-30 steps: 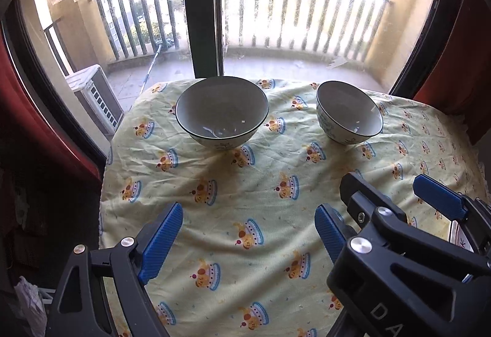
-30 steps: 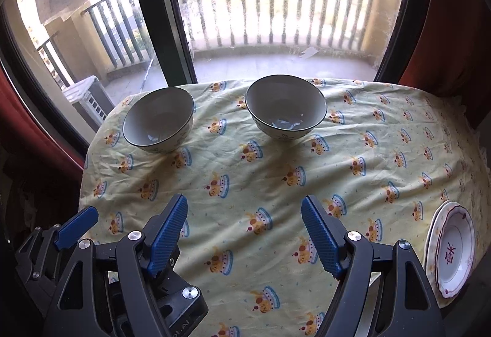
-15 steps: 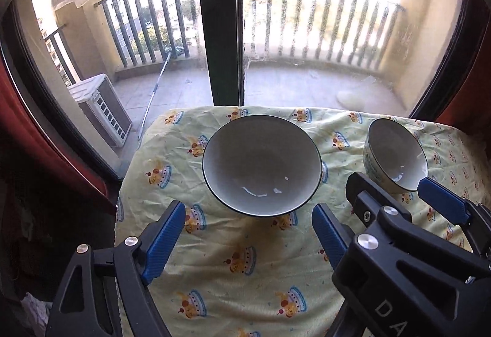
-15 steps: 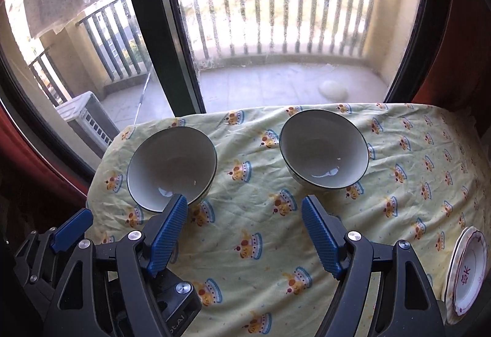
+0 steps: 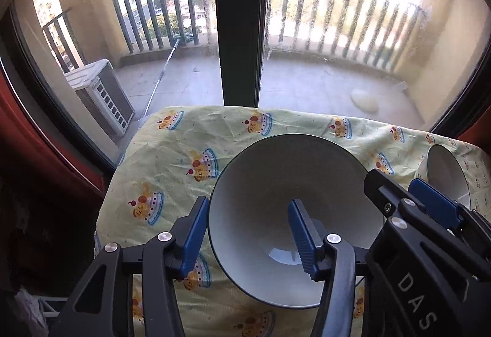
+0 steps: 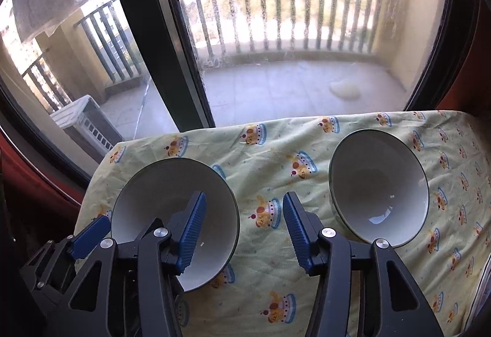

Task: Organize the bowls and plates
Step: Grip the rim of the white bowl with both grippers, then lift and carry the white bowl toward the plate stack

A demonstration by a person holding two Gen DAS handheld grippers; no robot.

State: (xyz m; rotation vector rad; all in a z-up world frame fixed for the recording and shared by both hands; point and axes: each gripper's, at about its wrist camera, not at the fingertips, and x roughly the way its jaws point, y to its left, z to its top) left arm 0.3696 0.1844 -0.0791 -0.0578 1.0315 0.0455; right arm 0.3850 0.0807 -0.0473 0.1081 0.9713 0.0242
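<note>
Two white bowls with dark rims stand on the yellow patterned tablecloth (image 5: 172, 159). My left gripper (image 5: 247, 232) is open and straddles the left rim of the larger bowl (image 5: 276, 183), one finger outside and one inside it. The smaller bowl (image 5: 445, 174) stands at the right edge of that view. In the right wrist view my right gripper (image 6: 244, 229) is open over the cloth between the larger bowl (image 6: 165, 183) and the smaller bowl (image 6: 377, 183), touching neither. Part of the left gripper's blue pad shows at the lower left.
The table's far edge (image 6: 276, 122) stands against a large window with a dark frame post (image 5: 239, 17). A balcony with railings and an air-conditioner unit (image 5: 101, 91) lies beyond the glass. Red curtains hang at both sides.
Both grippers have moved forward toward the bowls. The left gripper now straddles the larger bowl's rim. The plate at the right has left the right wrist view.
</note>
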